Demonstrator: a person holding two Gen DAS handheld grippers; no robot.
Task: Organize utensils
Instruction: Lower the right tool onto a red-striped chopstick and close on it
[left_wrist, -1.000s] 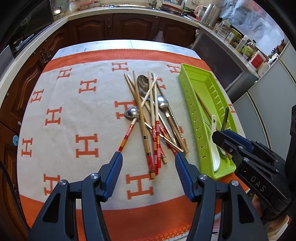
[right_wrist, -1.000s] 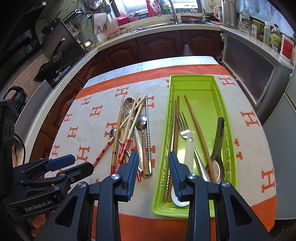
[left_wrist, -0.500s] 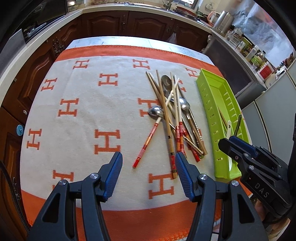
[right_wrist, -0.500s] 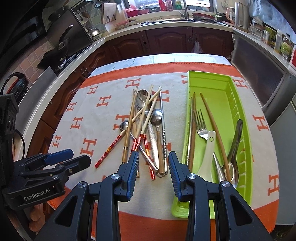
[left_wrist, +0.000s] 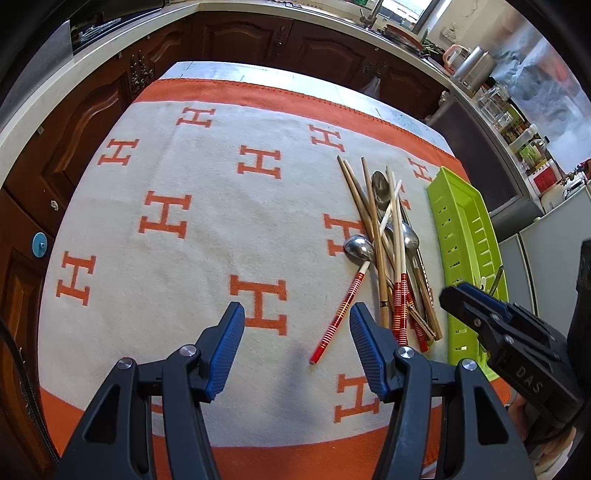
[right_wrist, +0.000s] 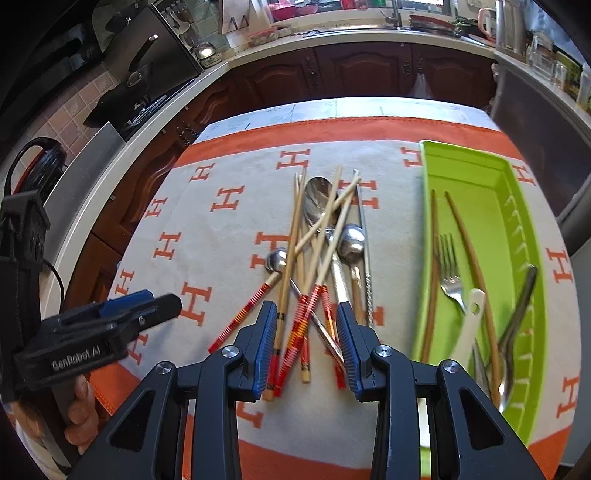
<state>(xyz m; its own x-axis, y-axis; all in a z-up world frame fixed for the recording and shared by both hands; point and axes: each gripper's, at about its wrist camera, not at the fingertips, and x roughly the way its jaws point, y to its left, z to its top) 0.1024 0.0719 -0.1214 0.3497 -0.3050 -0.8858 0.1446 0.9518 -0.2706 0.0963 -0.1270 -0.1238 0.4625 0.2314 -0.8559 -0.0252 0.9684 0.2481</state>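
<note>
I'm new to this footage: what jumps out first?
A tangled pile of chopsticks and spoons lies mid-cloth on the orange-and-cream H-patterned cloth. Right of it, a lime-green tray already holds a fork and other utensils. The right gripper hovers open over the pile's near ends.

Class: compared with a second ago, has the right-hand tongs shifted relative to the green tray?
Yes. The right tongs has moved left, away from the green tray, and now sits over the handle ends of the loose chopsticks on the cloth.

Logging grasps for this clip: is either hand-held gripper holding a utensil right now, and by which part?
Nothing is held. The left hand-held gripper and right hand-held gripper both hang open and empty.
</note>
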